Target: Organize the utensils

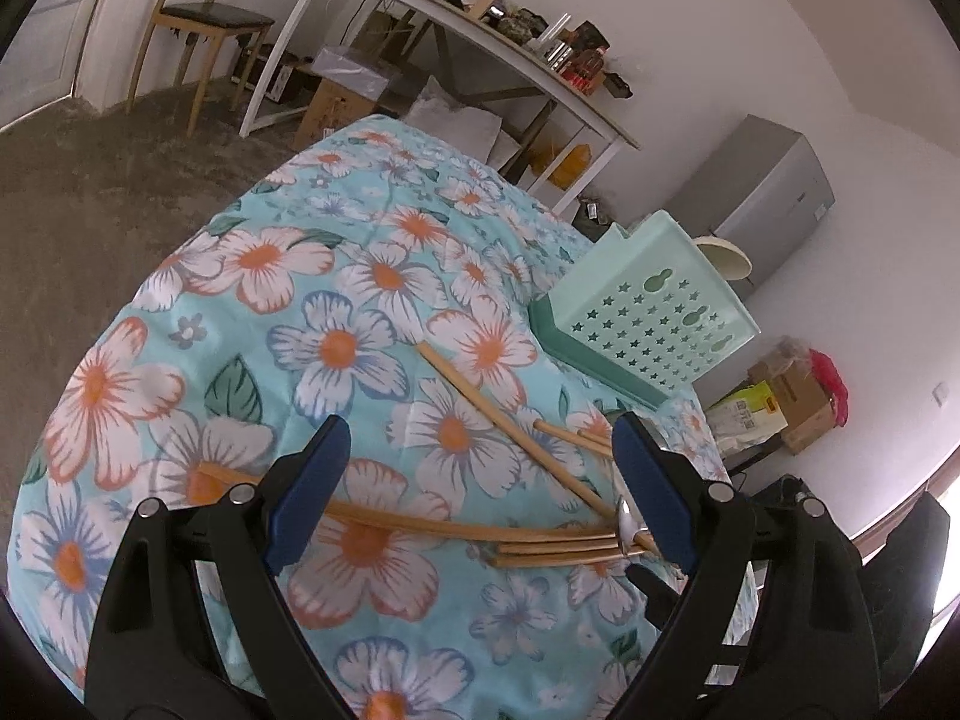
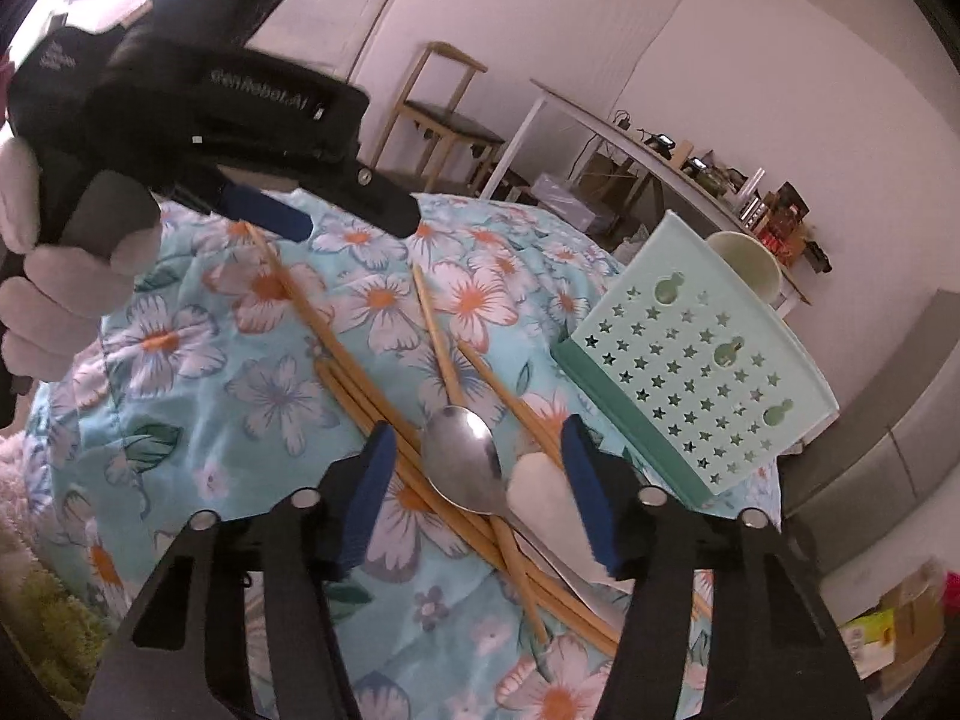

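Several wooden chopsticks (image 1: 456, 525) lie scattered on the floral tablecloth (image 1: 336, 312). My left gripper (image 1: 483, 438) is open just above them, a chopstick passing under its left finger. In the right wrist view the chopsticks (image 2: 384, 402) cross under a metal spoon (image 2: 465, 468) and a white ceramic spoon (image 2: 543, 495). My right gripper (image 2: 480, 450) is open with both spoon bowls between its fingers. A mint green utensil holder (image 1: 645, 300) with star holes lies on its side; it also shows in the right wrist view (image 2: 702, 384). The left gripper (image 2: 264, 210) shows there at upper left.
A cream cup (image 2: 747, 267) stands behind the holder. A white desk (image 1: 480, 42) with clutter, a wooden chair (image 1: 204, 24) and cardboard boxes (image 1: 792, 396) stand beyond the table. A gloved hand (image 2: 54, 276) holds the left gripper.
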A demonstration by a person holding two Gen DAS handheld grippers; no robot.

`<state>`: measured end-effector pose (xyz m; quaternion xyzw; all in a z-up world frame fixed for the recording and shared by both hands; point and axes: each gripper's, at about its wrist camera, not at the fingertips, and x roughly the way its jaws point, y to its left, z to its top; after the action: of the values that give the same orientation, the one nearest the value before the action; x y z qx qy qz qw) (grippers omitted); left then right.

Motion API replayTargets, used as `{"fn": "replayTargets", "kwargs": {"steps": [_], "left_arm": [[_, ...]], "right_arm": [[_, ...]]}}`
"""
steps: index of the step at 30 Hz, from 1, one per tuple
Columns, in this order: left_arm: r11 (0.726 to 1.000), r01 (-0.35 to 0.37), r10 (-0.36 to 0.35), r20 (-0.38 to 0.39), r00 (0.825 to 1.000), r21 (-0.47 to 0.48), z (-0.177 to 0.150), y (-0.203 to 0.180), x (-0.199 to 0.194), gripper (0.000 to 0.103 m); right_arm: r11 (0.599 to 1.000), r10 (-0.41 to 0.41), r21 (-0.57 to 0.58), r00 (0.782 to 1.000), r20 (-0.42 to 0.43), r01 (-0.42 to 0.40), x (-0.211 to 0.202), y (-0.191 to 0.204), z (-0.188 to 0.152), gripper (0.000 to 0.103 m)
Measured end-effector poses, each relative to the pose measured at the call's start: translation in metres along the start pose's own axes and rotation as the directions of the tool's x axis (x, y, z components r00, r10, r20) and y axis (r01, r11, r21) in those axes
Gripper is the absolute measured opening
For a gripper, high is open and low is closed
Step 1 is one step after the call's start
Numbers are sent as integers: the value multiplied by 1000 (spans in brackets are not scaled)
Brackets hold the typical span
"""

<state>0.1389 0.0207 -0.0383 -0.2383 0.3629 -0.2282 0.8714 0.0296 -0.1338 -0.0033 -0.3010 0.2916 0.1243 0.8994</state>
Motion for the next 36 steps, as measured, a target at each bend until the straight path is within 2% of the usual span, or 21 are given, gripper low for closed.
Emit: {"fn": "replayTargets", "kwargs": {"steps": [4,15,18,19,23,26,27,29,31,33,36], "left_arm": [[1000,11,-11,7,1000,1,-1,3,1,85],[1000,25,-24,9,1000,-10,-3,7,0,85],[1000,19,-19,14,1000,-5,-3,5,-2,85],[1000,17,-17,17,1000,-4,-3,4,-3,85],[1000,5,-5,27,1000,10,-3,-1,-9,85],[1000,2,-3,34,999,19,-2,-5,-13,85],[1000,3,-4,37,999,23,-2,-6,-14,85],[1000,5,-6,36,999,30,-2,-9,-15,85],[999,9,-11,32,999,38,-3,-13,-16,85],[999,15,-16,27,1000,47,-3,-17,-16,85],[998,25,-26,21,999,60,-4,-23,-16,85]], "right_arm": [[999,-35,-35,999,-14,35,2,9,0,38],[986,-131,-112,989,-62,123,16,27,-6,23],[982,-153,-122,986,-65,144,19,31,-8,8],[982,-156,-114,986,-62,148,18,30,-7,5],[992,-120,-29,993,-14,119,0,12,2,3],[988,-31,150,999,36,26,-22,-28,16,3],[979,-6,202,999,51,-4,-27,-40,18,2],[936,53,341,993,107,-86,-41,-76,24,2],[879,89,450,983,163,-154,-52,-109,23,2],[813,117,536,966,231,-227,-62,-139,21,2],[752,108,596,944,311,-282,-76,-172,17,2]]}}
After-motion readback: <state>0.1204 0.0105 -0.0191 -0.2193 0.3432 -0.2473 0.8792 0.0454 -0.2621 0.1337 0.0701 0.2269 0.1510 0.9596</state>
